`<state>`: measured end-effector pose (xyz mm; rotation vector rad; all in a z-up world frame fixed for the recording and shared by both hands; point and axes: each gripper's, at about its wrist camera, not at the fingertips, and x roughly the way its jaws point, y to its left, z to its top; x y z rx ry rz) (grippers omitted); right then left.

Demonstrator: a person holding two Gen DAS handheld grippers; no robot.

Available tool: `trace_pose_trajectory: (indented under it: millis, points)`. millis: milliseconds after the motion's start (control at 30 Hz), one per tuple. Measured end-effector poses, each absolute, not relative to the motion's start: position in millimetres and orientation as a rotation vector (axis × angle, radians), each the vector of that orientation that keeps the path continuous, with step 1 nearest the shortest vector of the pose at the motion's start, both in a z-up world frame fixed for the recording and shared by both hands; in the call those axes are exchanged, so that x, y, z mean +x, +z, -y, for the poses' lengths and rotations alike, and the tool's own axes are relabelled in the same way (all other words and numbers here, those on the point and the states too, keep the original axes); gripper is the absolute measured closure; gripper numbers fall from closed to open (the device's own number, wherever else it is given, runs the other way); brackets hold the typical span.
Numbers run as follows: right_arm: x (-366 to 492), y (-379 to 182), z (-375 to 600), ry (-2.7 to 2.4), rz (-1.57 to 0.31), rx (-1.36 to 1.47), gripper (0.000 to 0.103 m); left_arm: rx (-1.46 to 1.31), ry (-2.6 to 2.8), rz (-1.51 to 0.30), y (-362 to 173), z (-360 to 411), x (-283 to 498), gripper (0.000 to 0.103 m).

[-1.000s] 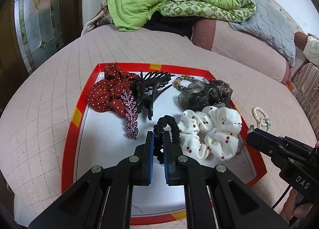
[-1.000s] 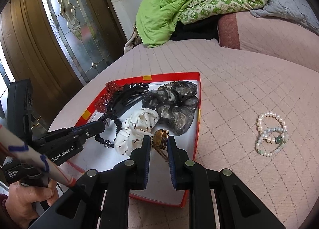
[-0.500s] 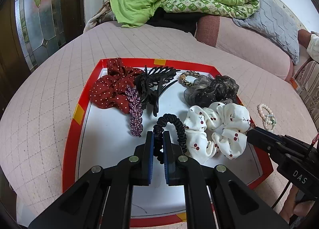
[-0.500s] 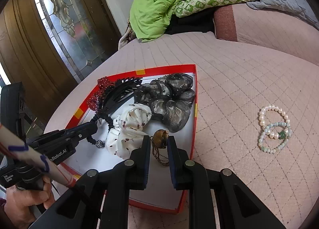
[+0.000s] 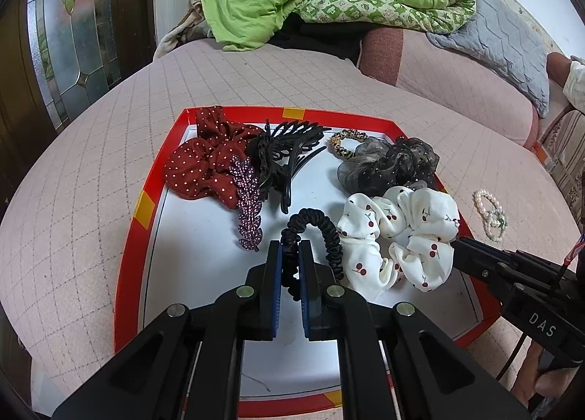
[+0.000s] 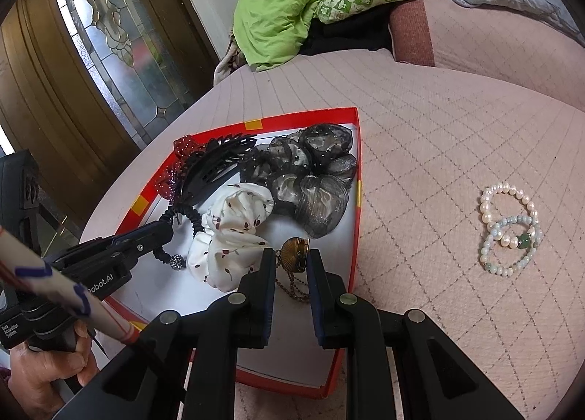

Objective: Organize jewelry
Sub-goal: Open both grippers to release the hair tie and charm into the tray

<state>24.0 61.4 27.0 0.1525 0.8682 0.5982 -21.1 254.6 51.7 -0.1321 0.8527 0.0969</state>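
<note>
Gripping black coiled hair tie (image 5: 321,233), left gripper (image 5: 290,273) fingers closed on it, above white floor of red tray (image 5: 146,200). Right gripper (image 6: 290,273) fingers closed on bronze pendant (image 6: 294,251) with chain, near right wall of tray. Cherry-print scrunchie (image 5: 398,233) just beside hair tie. Pearl bracelets (image 6: 510,229) on pink quilted bed, outside tray, well apart from right gripper.

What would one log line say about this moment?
left gripper: shut on black hair tie | right gripper: around gold pendant | bracelets: outside tray
</note>
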Motion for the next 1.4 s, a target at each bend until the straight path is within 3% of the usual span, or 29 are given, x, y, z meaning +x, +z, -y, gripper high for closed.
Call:
trace_pose_trajectory:
  millis: [667, 867, 1400]
  points:
    - [25.3, 22.5, -61.5, 0.607, -0.889, 0.155, 0.083, -0.127, 0.106, -0.855, 50.5, -253.5, -20.2, 0.094]
    - [25.1, 22.8, -61.2, 0.609, -0.893, 0.162, 0.083, -0.125, 0.109, -0.848, 51.7, -253.3, -20.4, 0.084]
    - [22.5, 28.9, -57.5, 0.62, -0.887, 0.174, 0.083, -0.129, 0.11, -0.827, 56.8, -252.4, -21.7, 0.083]
